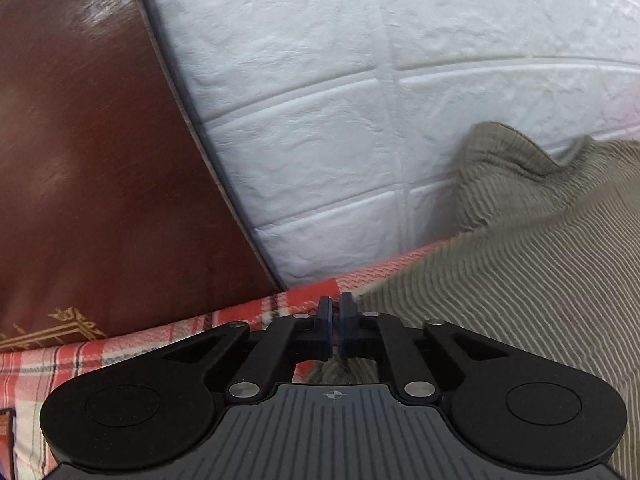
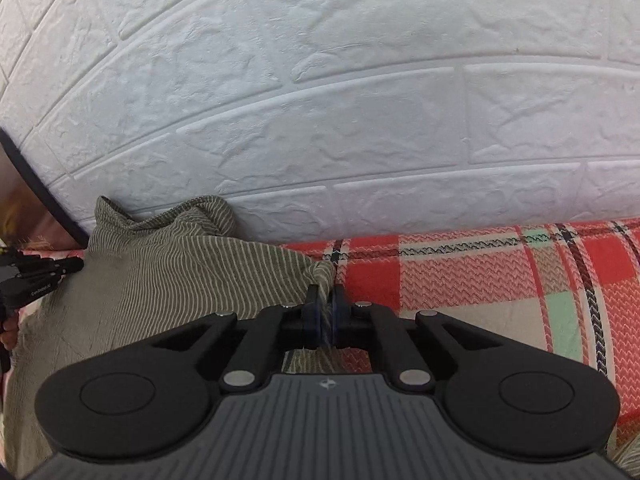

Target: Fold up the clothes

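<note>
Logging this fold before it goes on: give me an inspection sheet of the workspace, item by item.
Surface: red plaid blanket spread up to the wall, bare on the right side.
Job's things: one olive striped garment, rumpled, its far end bunched against the wall.
Clutter: nothing seen.
Grippers: left gripper shut on an edge of the garment; right gripper shut on a gathered corner of it. The left gripper also shows at the left edge of the right wrist view.
Cables: nothing seen.
Surroundings: white brick-pattern wall behind; dark wooden panel with gold trim to the left.
</note>
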Tool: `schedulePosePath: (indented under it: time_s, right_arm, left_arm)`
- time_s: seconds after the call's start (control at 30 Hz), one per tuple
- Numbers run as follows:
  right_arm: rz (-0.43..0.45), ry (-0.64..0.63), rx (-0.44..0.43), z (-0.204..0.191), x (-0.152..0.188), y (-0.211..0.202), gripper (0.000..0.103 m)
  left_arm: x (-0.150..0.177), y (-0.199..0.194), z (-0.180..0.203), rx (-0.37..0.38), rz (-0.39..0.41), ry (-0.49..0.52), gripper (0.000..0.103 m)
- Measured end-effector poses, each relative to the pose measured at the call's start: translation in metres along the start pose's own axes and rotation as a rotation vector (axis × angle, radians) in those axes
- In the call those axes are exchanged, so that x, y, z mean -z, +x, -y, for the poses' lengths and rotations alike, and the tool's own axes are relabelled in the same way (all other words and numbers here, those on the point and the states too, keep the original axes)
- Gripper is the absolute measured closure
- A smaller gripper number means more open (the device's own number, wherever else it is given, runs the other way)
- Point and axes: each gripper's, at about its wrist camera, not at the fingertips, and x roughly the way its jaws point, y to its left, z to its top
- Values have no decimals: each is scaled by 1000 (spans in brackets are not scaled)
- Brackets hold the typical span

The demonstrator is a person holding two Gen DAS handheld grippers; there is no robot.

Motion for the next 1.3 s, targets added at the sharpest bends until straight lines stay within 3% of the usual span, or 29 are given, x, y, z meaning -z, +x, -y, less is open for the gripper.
schedulePosePath:
  time_s: [0.03,0.07,0.17,0.3,0.37,0.47,0.6,0.87,1.07,1.3]
  right_arm:
    - [1,14,3,2,0,-1,95]
    - [3,25,2,4,0,-4,87]
    - [34,17,8,7,2,-22,55]
    - [58,-53,-2,9,9,-62,51]
    - [55,-87,8,11,14,-84,48]
    - [46,-128,84,12,28,-110,47]
    - [67,-94,175,33,47,-148,43]
    - [96,136,356,103,89,-202,40]
    - [109,215,386,145,114,-222,40]
    - [103,267,374,179,125,-224,40]
  left_arm:
    - [-1,1,-3,-31,-4,-17,64]
    - [-1,0,-8,-48,-8,-33,48]
    - [3,-10,-25,-70,-11,-74,44]
    - [11,-37,-40,-66,-10,-95,41]
    - [17,-57,-41,-33,1,-107,33]
    - [25,-81,-34,28,4,-115,31]
    - [22,-111,20,154,7,-49,31]
    - [14,-171,138,412,17,98,26]
    - [-4,-208,268,430,170,318,23]
    - [-7,-196,380,433,177,480,28]
